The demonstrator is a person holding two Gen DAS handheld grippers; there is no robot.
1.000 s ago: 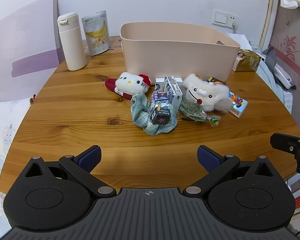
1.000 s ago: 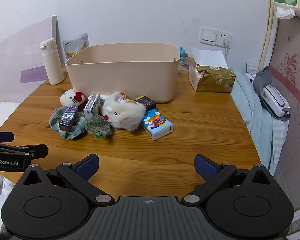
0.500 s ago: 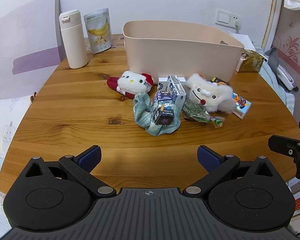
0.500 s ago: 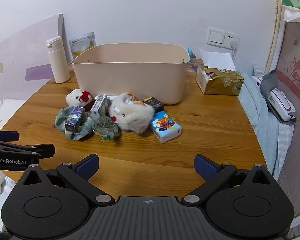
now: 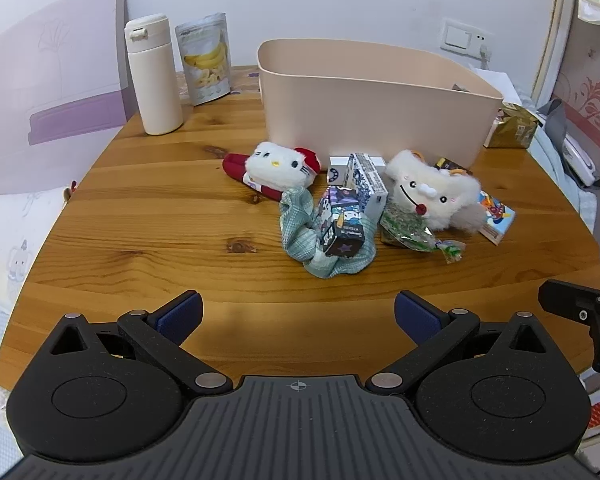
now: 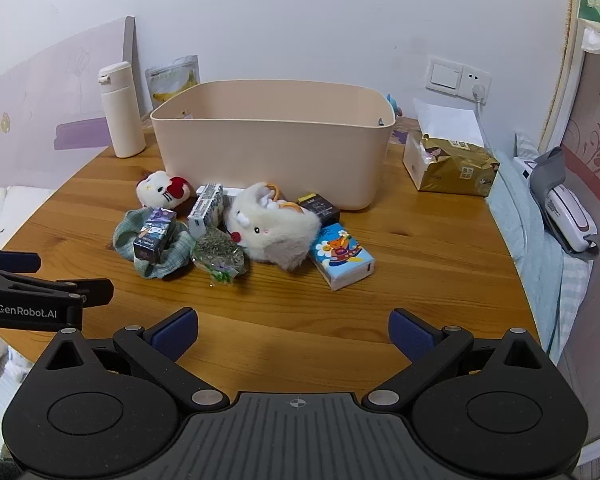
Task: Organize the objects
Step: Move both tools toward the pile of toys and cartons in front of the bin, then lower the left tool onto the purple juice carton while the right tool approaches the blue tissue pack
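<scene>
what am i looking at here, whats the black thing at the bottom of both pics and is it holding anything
Each black shape is a handheld two-finger gripper, carried by a person, with a fisheye camera looking forward along its blue-padded fingers. One picture comes from the left gripper, the other from the right gripper. Both are open and hold nothing.

On the wooden table stands a beige bin. In front of it lies a pile: a white cat plush, a fluffy white plush, a green cloth under a small purple box, a blue tissue pack. A white bottle stands behind at the left.
</scene>
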